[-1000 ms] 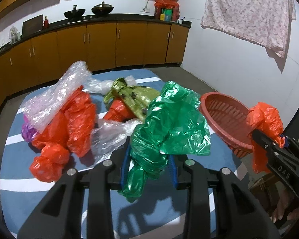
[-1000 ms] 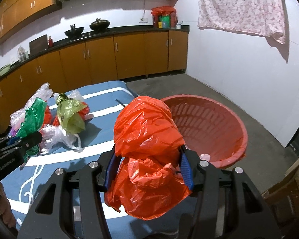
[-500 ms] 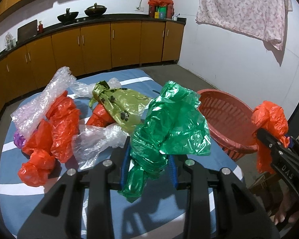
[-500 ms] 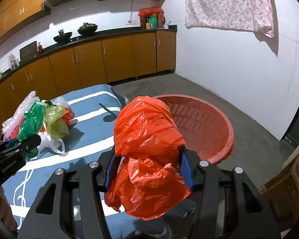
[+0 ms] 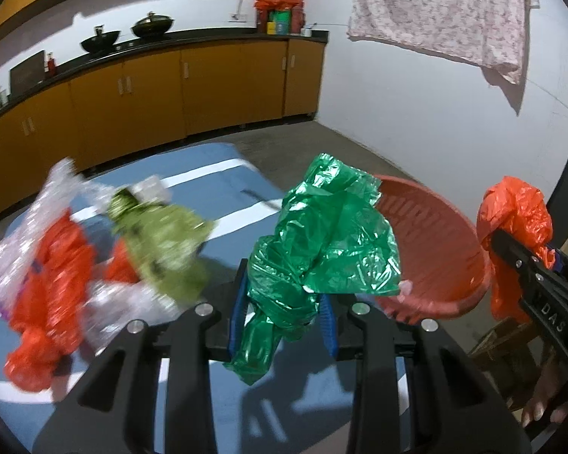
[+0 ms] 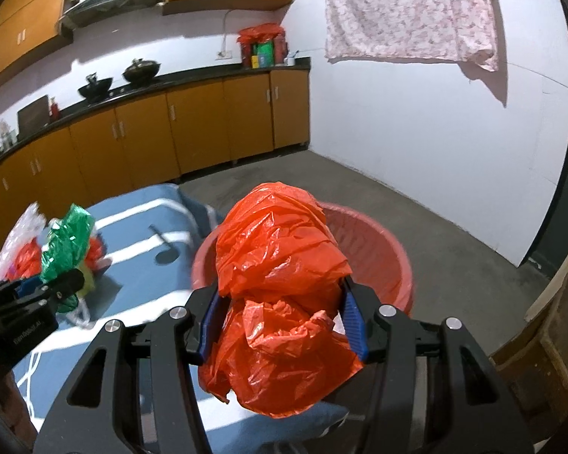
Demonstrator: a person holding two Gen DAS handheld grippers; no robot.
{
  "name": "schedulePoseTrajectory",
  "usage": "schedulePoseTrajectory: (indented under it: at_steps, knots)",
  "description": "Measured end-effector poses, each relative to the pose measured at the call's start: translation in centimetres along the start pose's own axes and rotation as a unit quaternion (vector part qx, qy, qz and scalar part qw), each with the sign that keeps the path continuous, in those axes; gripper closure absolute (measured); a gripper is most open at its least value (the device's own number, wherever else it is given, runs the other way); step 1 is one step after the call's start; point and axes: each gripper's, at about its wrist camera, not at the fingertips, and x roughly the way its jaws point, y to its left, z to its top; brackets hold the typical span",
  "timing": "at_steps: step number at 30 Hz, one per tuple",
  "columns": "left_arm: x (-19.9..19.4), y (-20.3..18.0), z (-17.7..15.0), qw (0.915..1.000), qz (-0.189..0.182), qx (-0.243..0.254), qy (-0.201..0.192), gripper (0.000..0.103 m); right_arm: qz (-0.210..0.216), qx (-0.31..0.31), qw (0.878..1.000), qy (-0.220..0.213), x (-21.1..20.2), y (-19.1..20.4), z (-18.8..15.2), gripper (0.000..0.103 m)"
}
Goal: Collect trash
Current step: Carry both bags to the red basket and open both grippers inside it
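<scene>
Left wrist view: left claw [image 5: 284, 316] clamped on green plastic bag [image 5: 329, 242], held above blue striped mat [image 5: 216, 174]. Red basket [image 5: 435, 249] past mat's right edge, on floor. Blurred pile of orange, olive and clear bags [image 5: 75, 249] on mat's left part. Right claw [image 5: 526, 257] at right, gripping orange plastic bag [image 5: 511, 212].

Right wrist view: right claw [image 6: 282, 321] clamped on orange plastic bag [image 6: 280, 265], held in front of red basket [image 6: 390, 253]. Left claw [image 6: 62, 282] at left with green plastic bag [image 6: 66, 242], above mat [image 6: 140, 287].
</scene>
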Motion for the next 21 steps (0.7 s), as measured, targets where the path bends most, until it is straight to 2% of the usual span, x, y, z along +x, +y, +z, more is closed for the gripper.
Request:
schedulePoseTrajectory:
  at_steps: [8,13,21]
  knots:
    - [4.4,-4.1,2.9,0.9983,-0.056,0.013,0.006,0.069,-0.02,0.04,0.999,0.001,3.1,-2.6,1.7,0.049]
    - [7.2,-6.6,3.9,0.9967,-0.074,0.03,0.012,0.069,-0.025,0.042,0.999,0.006,4.8,-3.3,1.9,0.049]
    - [10.6,-8.5,4.2,0.9943,-0.092,0.039,0.037,0.069,-0.024,0.066,0.997,0.014,6.3,-4.4,1.9,0.049]
